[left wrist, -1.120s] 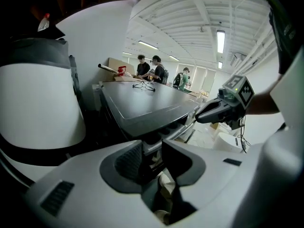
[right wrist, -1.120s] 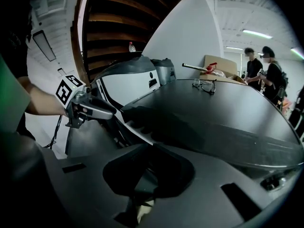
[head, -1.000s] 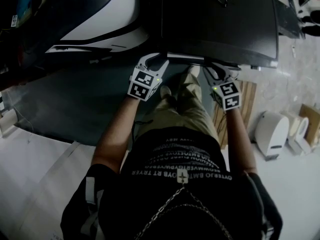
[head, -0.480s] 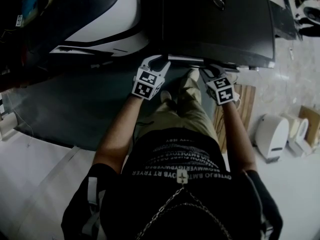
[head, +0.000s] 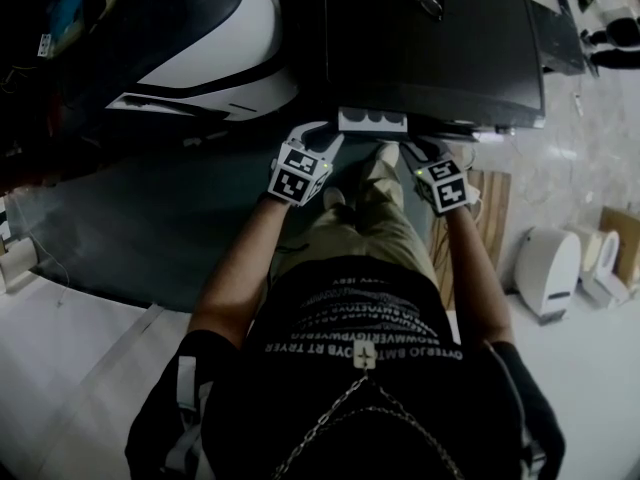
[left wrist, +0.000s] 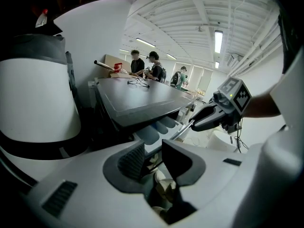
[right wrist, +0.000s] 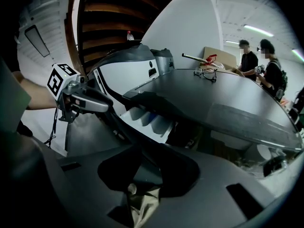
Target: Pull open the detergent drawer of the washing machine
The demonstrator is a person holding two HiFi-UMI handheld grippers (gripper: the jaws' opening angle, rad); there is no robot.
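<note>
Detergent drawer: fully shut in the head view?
No, the detergent drawer juts out from the front of the washing machine, its pale compartments open to view.

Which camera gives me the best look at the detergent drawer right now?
Right gripper view: the detergent drawer is pulled out with its compartments plainly visible. The left gripper view shows less of it; the head view shows it small, from above.

Detergent drawer (right wrist: 147, 120) is pulled out, pale compartments showing. Tongs of the right gripper (right wrist: 149, 172) sit apart just in front, they've just been closing, nothing pinched. Left gripper (right wrist: 102, 106) hangs at left.
</note>
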